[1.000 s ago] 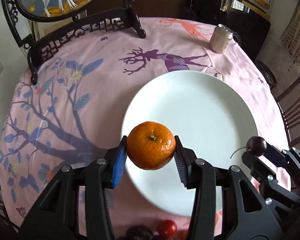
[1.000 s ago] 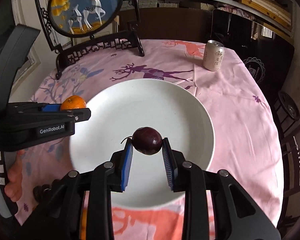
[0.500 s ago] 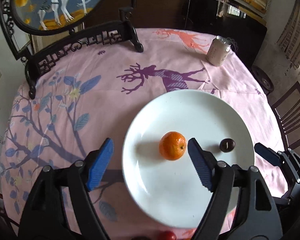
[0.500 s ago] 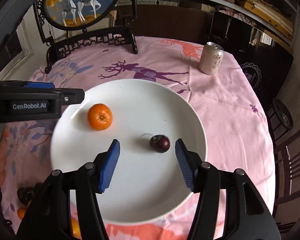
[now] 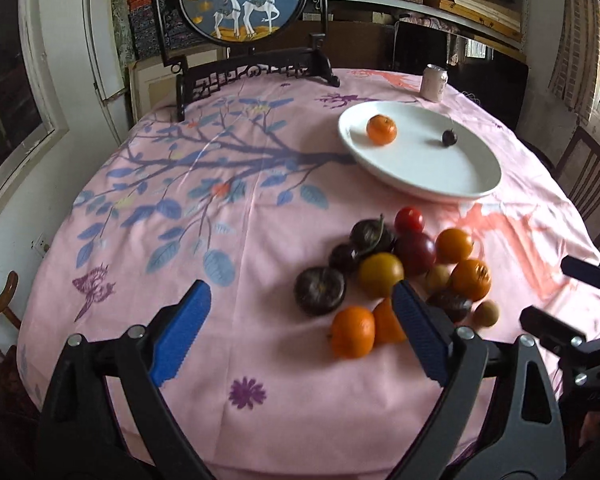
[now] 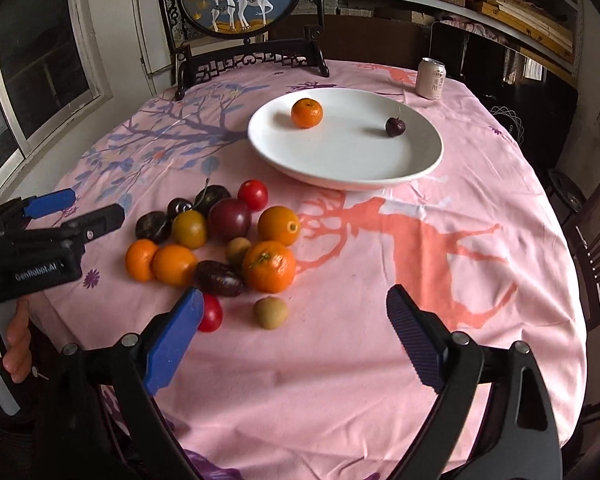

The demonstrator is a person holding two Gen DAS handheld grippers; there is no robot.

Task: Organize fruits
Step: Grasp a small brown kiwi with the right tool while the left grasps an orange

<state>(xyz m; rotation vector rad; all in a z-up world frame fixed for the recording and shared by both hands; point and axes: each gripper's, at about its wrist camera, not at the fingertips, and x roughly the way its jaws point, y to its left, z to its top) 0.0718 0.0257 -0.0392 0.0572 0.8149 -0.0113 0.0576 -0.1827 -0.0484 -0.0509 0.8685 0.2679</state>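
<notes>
Left wrist view: the left tongs [image 5: 298, 330] gape wide, gripping nothing, above the tabletop's [image 5: 180, 220] near edge beside the fruit pile [image 5: 396, 268]. The right tongs [image 6: 294, 334] gape wide too, empty. An orange [image 6: 307, 113] and plum [image 6: 394, 126] sit apart on the plate [image 6: 340, 160].

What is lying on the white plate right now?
On the white plate lie an orange mandarin and a dark cherry, apart from each other. Nothing covers the plate; the other fruit is in a pile on the tablecloth.
</notes>
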